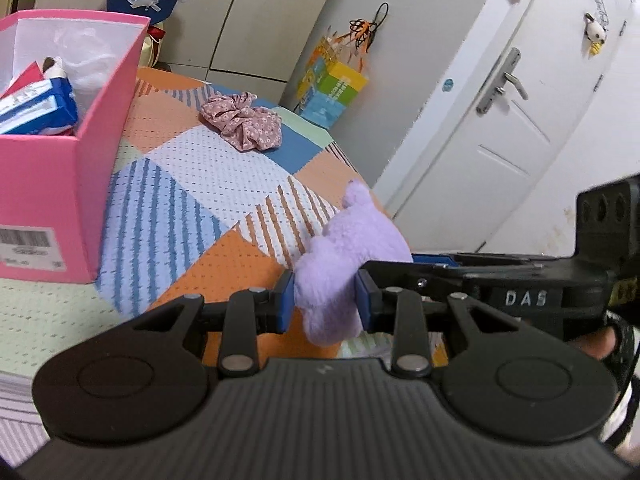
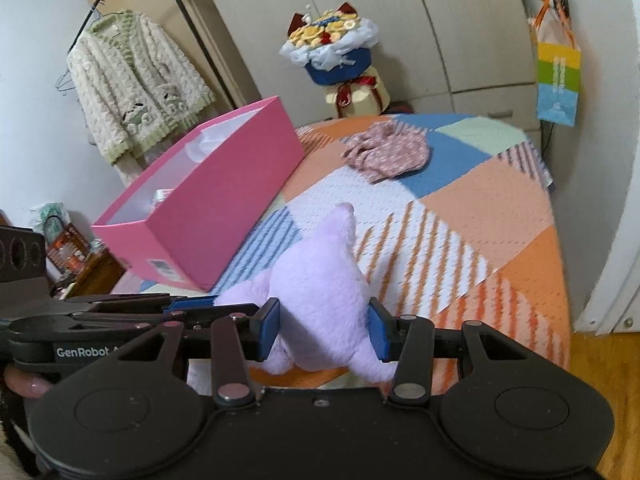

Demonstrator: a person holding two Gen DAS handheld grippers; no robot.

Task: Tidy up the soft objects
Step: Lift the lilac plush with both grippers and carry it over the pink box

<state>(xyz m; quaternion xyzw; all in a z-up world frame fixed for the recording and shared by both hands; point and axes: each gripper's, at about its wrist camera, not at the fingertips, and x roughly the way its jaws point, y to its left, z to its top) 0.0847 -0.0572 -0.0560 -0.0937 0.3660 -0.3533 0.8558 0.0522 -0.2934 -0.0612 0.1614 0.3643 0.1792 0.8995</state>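
A purple plush toy (image 1: 344,256) (image 2: 316,280) hangs above the patchwork bed, held from both sides. My left gripper (image 1: 325,300) is shut on one limb of it, its blue pads pressing into the fur. My right gripper (image 2: 324,328) is shut on the toy's wider body. A pink box (image 1: 60,184) (image 2: 208,200) stands on the bed to the left, with blue-and-white packets and white paper inside. A pink floral fabric piece (image 1: 242,122) (image 2: 386,152) lies crumpled farther back on the bed.
The bed's quilt (image 1: 224,184) (image 2: 480,216) ends at the right near a white door (image 1: 520,100). A bouquet (image 2: 332,48) sits behind the bed. A fuzzy cardigan (image 2: 136,88) hangs at the left, a striped bag (image 2: 558,80) on the wardrobe.
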